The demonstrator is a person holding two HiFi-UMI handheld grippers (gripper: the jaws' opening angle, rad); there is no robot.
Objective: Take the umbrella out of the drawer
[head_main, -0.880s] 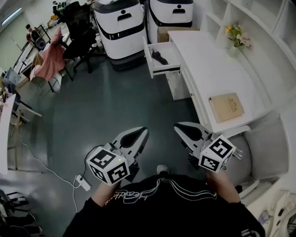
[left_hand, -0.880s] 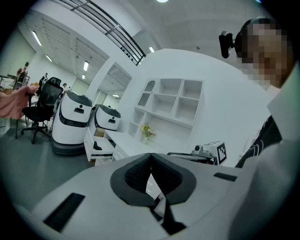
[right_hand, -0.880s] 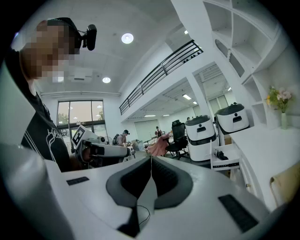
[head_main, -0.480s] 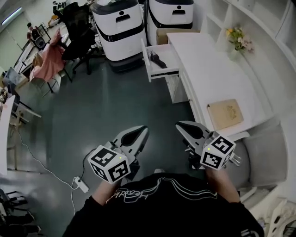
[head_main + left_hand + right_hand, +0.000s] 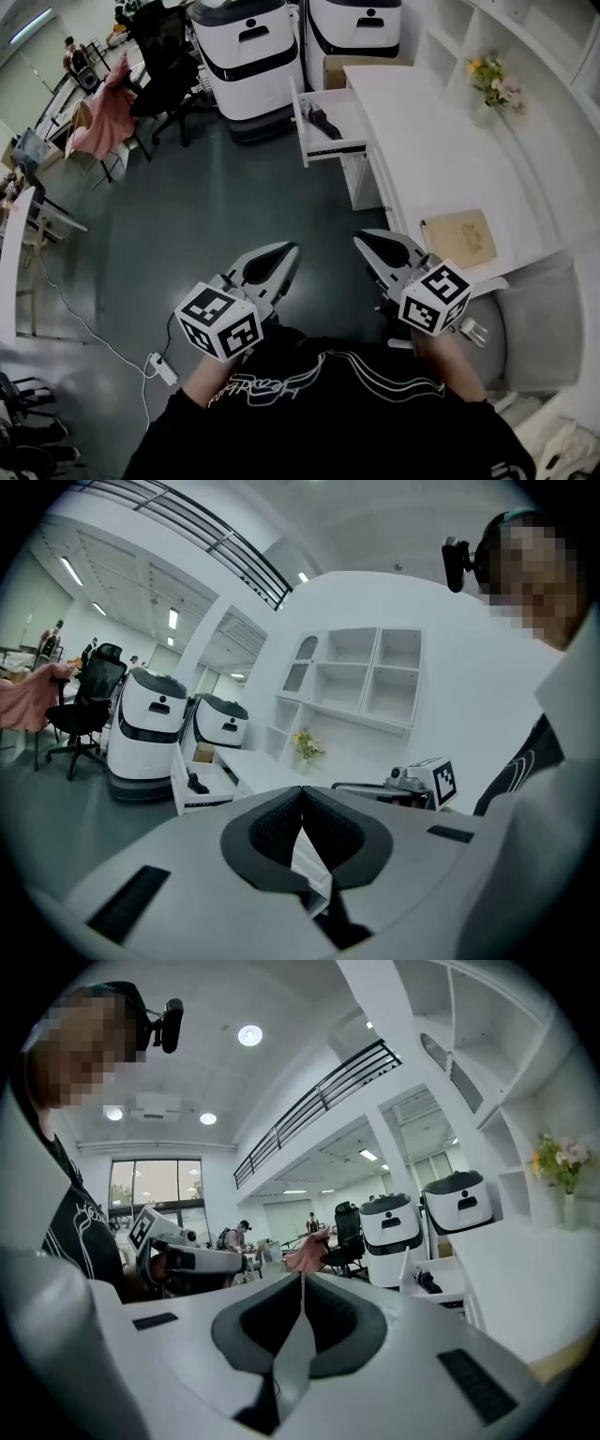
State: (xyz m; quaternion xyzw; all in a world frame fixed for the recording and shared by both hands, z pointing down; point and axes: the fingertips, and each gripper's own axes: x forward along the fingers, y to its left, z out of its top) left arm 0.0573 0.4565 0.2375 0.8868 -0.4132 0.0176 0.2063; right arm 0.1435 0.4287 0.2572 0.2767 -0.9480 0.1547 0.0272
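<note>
**A:** Not much has changed. The left gripper [image 5: 287,249] and the right gripper [image 5: 362,239] sit slightly farther up the head view than a moment ago. They are side by side and well short of the drawer [image 5: 330,147].

**B:** And the jaws?

**A:** Both pairs are pressed together, tip on tip, with nothing between them, same as before.

**B:** What about the drawer?

**A:** It stands pulled out at the far left end of the white desk [image 5: 422,150], just as it did. The tan book [image 5: 461,234] on the desk's near end now shows a little lower in the frame.

**B:** Where's the umbrella?

**A:** The umbrella [image 5: 322,118] lies inside the open drawer, where it was. It is small, black and folded up, and it lies slantwise on the white drawer floor, well apart from both grippers.
</note>
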